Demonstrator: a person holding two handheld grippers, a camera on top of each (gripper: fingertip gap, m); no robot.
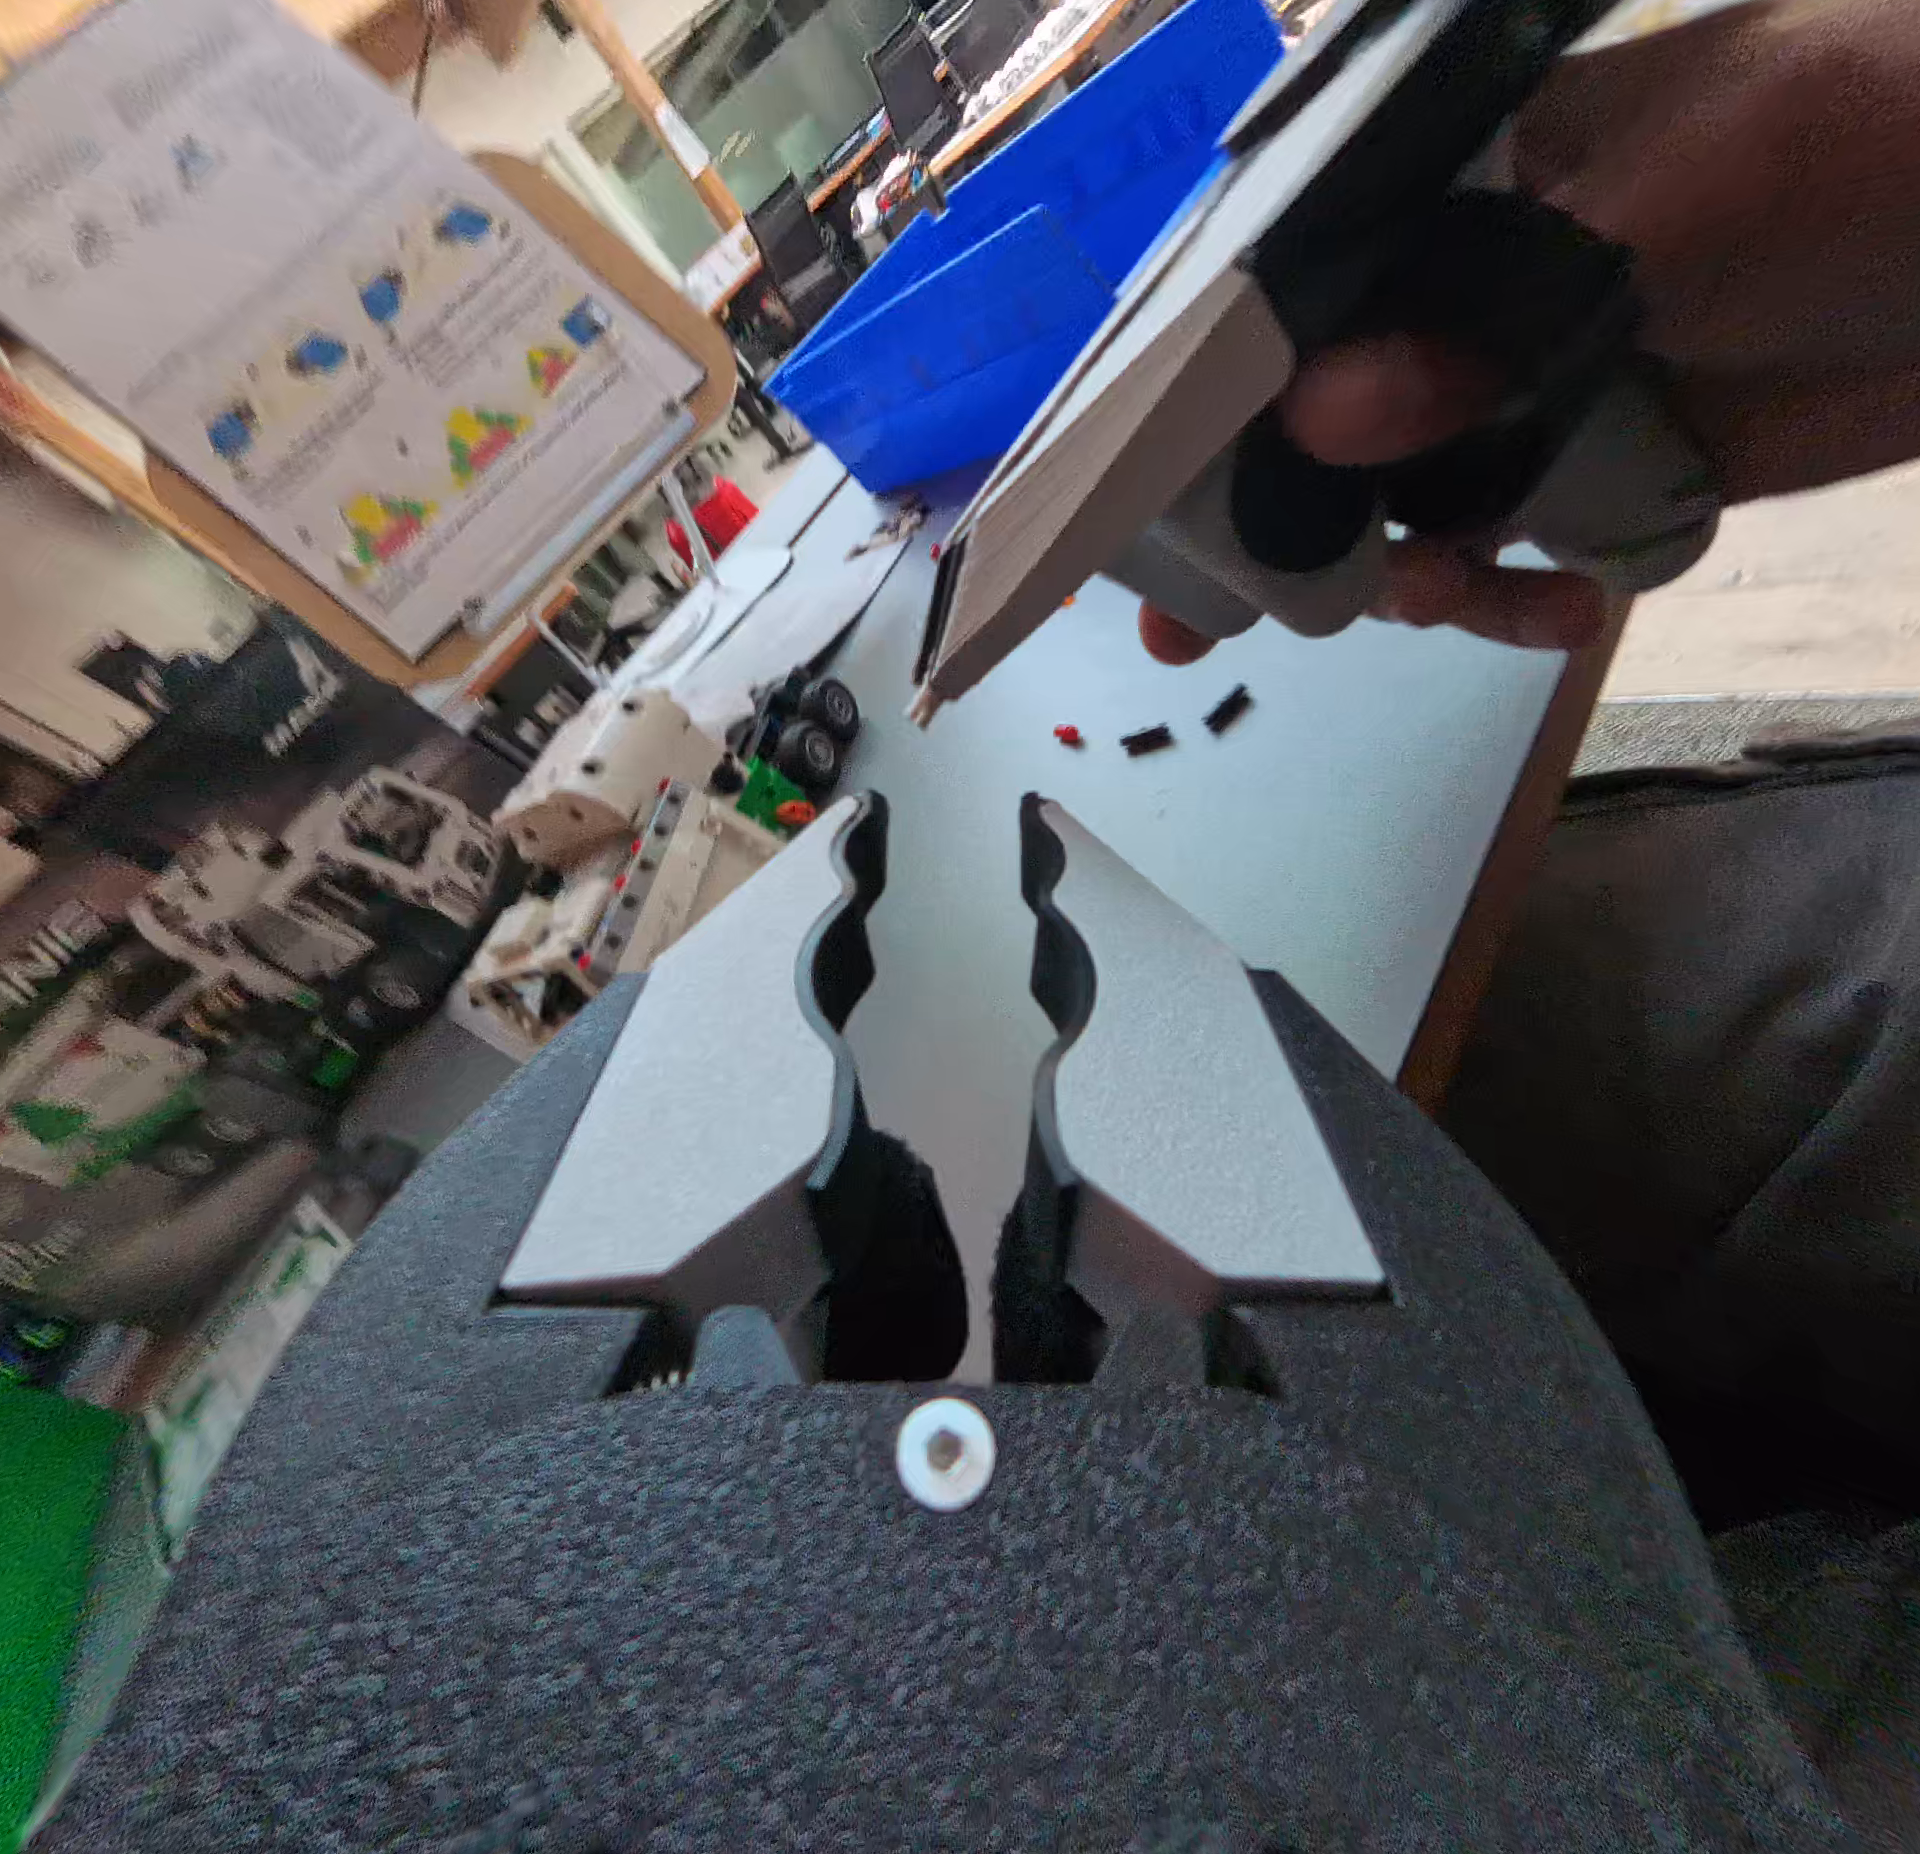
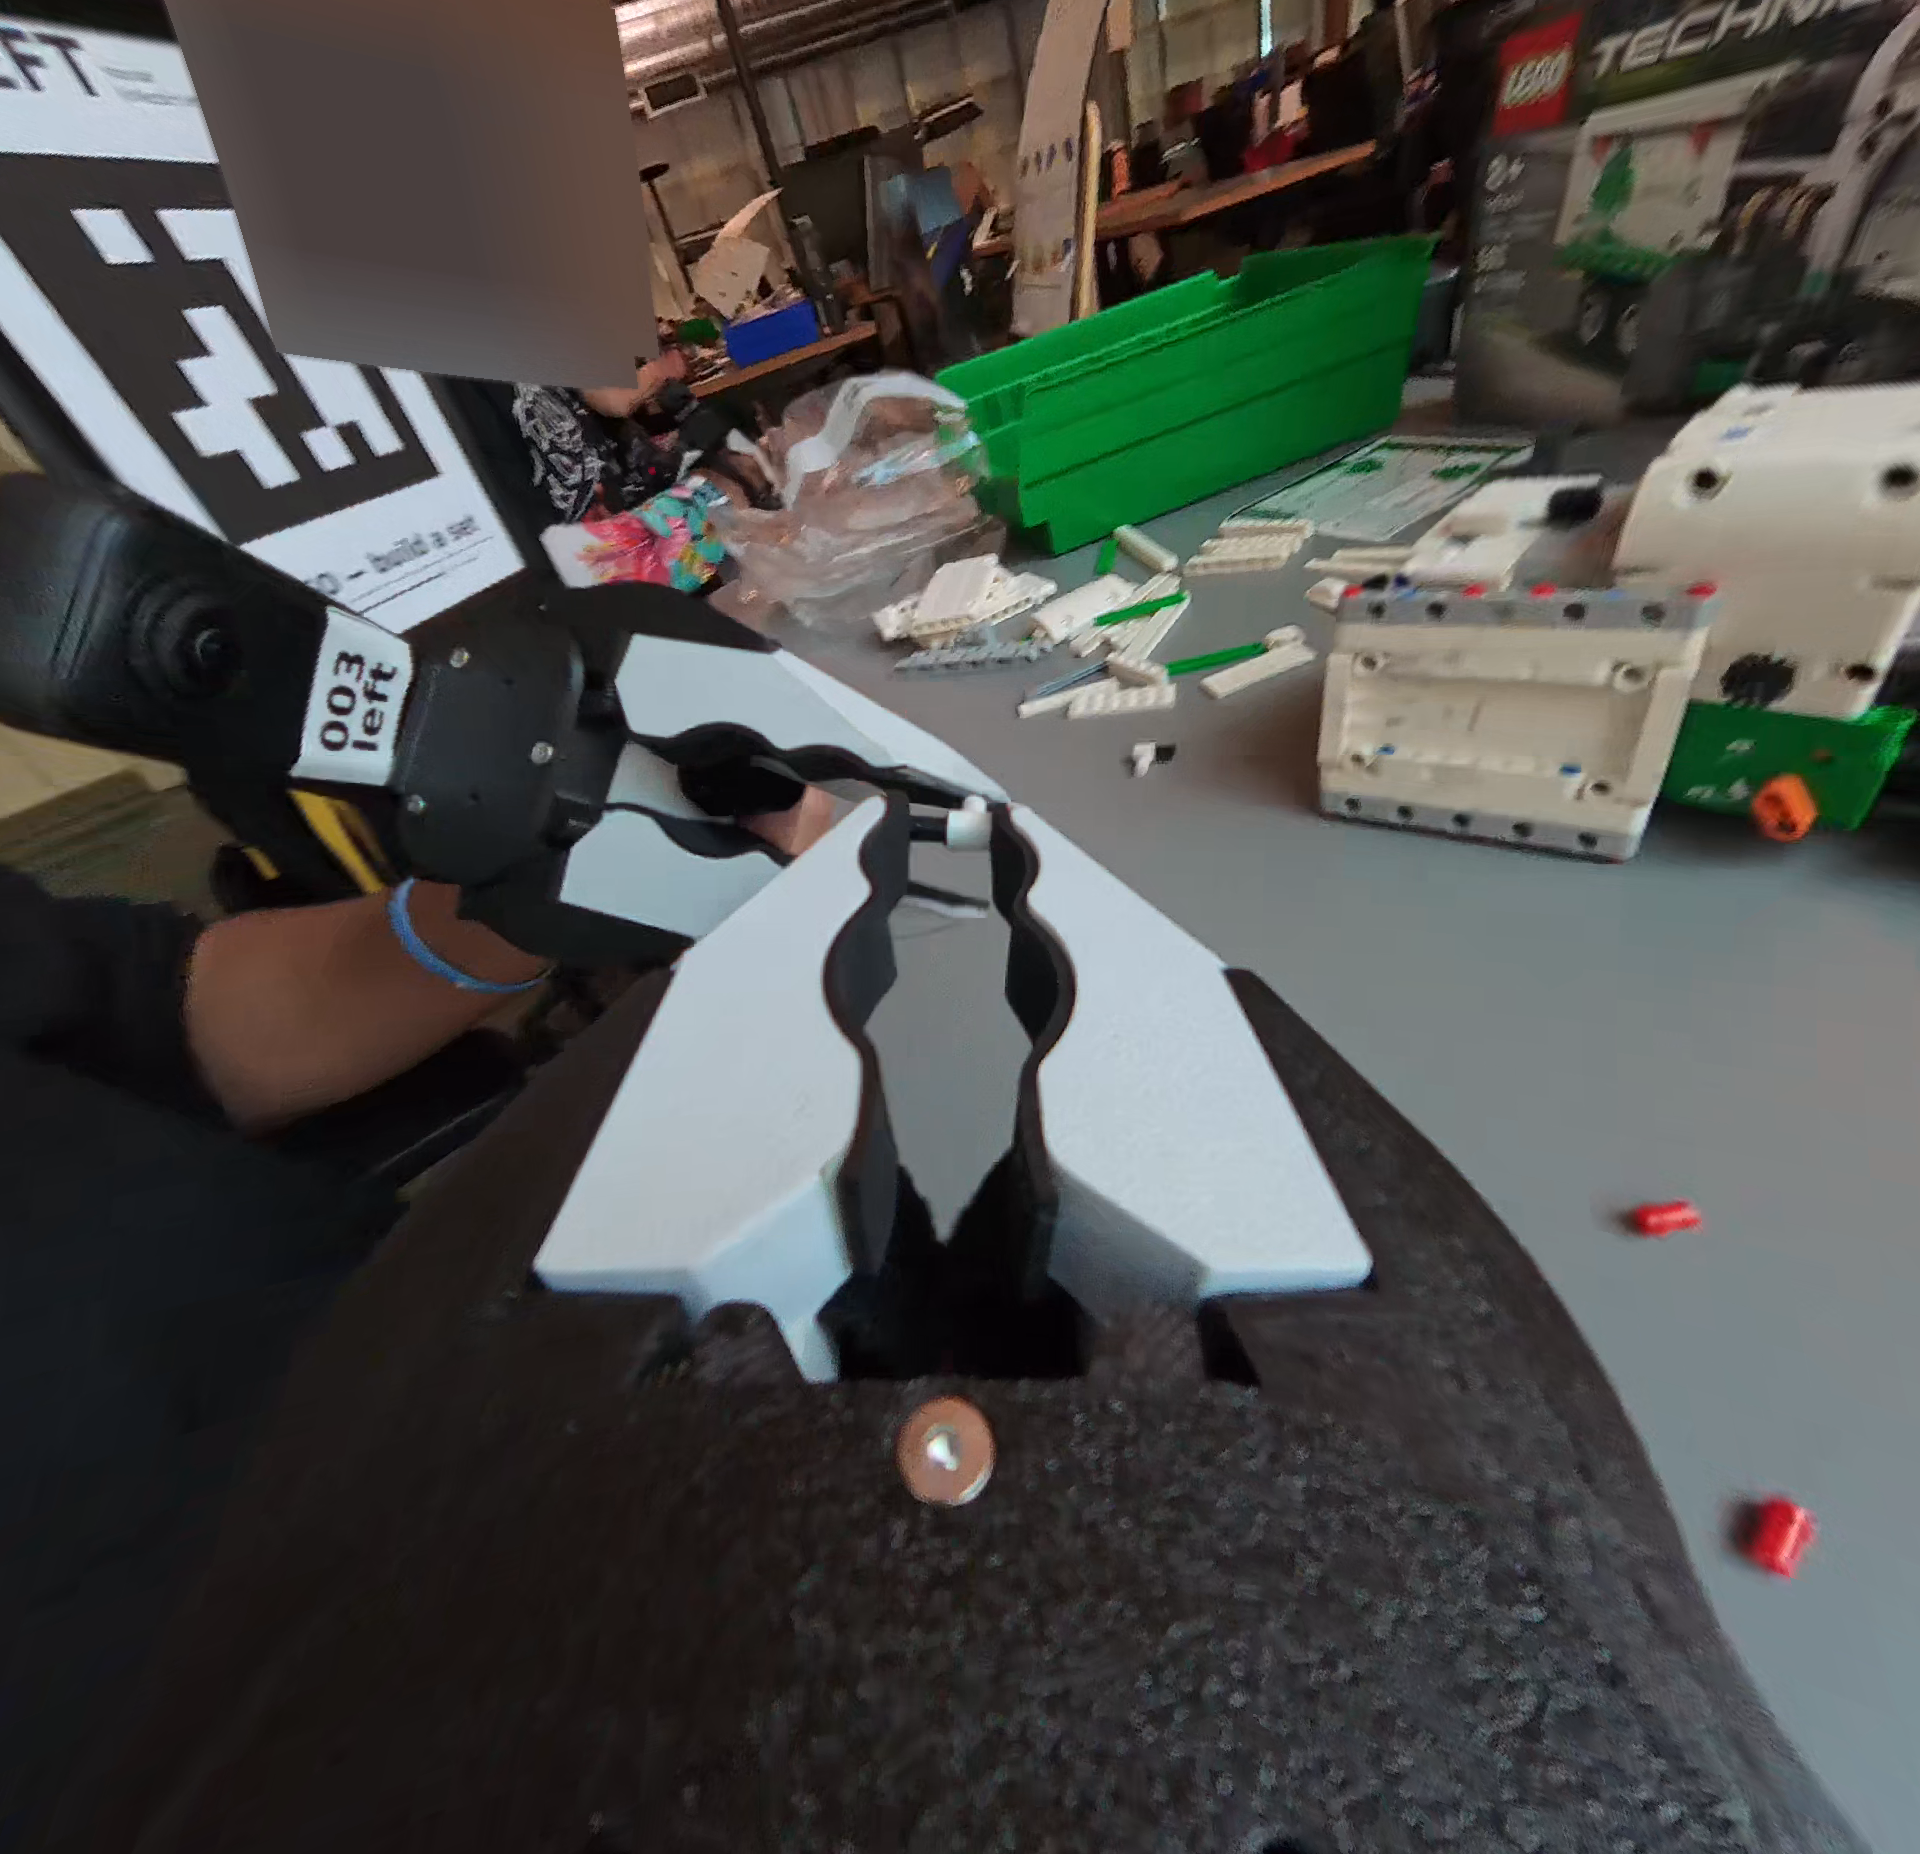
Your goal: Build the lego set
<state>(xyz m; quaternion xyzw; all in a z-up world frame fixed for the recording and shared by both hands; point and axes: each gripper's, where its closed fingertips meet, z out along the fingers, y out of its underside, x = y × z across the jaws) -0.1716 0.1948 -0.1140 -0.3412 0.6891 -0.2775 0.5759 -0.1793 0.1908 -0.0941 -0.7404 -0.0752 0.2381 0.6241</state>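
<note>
My right gripper (image 2: 945,815) is shut on a small white connector with a black pin (image 2: 964,825), held at its fingertips above the grey table (image 2: 1351,1077). In the left wrist view it (image 1: 925,705) comes in from the upper right, held by a hand. My left gripper (image 1: 951,817) is open and empty, its tips just short of that piece. In the right wrist view it (image 2: 914,794) reaches in from the left. The part-built white and green truck model (image 2: 1507,703) stands to the right and also shows in the left wrist view (image 1: 623,765).
Loose white beams (image 2: 1091,641), a plastic bag (image 2: 862,495), a green bin (image 2: 1195,433), a booklet (image 2: 1382,485) and the set's box (image 2: 1714,194) lie behind. Red pins (image 2: 1662,1219) and black pins (image 1: 1146,739) lie on the table. A blue bin (image 1: 987,350), a clipboard sheet (image 1: 343,329) and the table edge (image 1: 1507,869) show. Both grippers' tips are close together, under 4 cm apart.
</note>
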